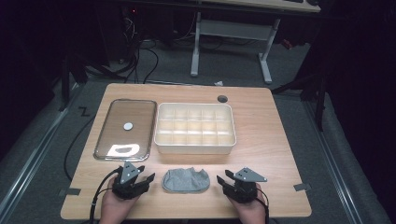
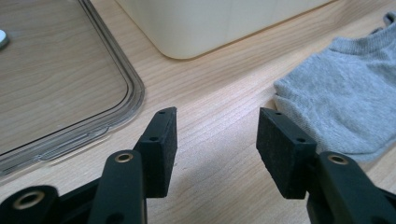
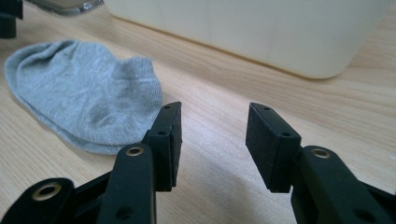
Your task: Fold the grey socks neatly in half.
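Both claws, left [image 1: 148, 178] and right [image 1: 223, 178], are held parted and empty either side of the grey sock [image 1: 185, 181] on the wooden counter [image 1: 271, 140], behind which an empty cream compartment box [image 1: 195, 146] and a clear lid [image 1: 105, 140] are set, with dark carpeted floor [image 1: 42, 135] around.

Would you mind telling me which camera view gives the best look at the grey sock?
The right gripper view shows the grey sock best: close, nearly whole, with its knit and folded layers clear. The left gripper view catches only part of it, cut off at the frame's right edge. The high view shows it whole but small, lying between the two grippers.
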